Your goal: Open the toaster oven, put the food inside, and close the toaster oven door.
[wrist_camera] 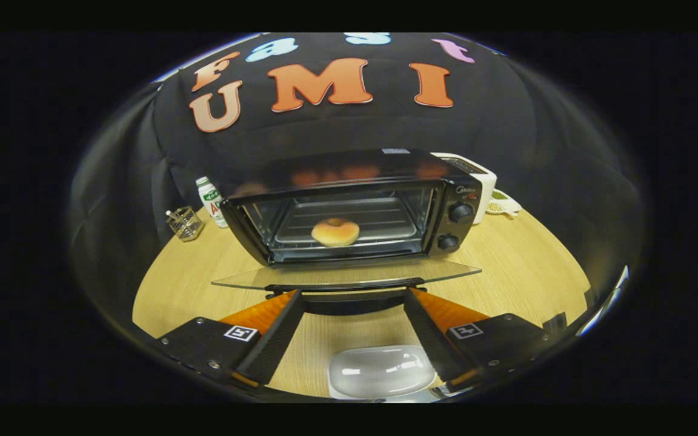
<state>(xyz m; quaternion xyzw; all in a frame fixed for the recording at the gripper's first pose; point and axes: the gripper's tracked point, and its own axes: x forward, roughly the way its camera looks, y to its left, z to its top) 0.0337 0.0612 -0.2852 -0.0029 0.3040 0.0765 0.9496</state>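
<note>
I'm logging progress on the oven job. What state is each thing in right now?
Toaster oven: open.
Glass door: folded down flat, handle between the fingertips.
Bun: inside, on the rack.
Gripper: open, fingers spread at the handle's ends.
Bottle: upright left of the oven.
Wire holder: upright on the table.

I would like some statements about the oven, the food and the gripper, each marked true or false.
1. The oven door is shut. False: it lies open, folded down flat.
2. The bun sits on the rack inside the oven. True.
3. The gripper is shut on the bun. False: its fingers are open, at the door's handle.
4. A bottle stands beside the oven. True.
5. The oven has two knobs. True.
</note>
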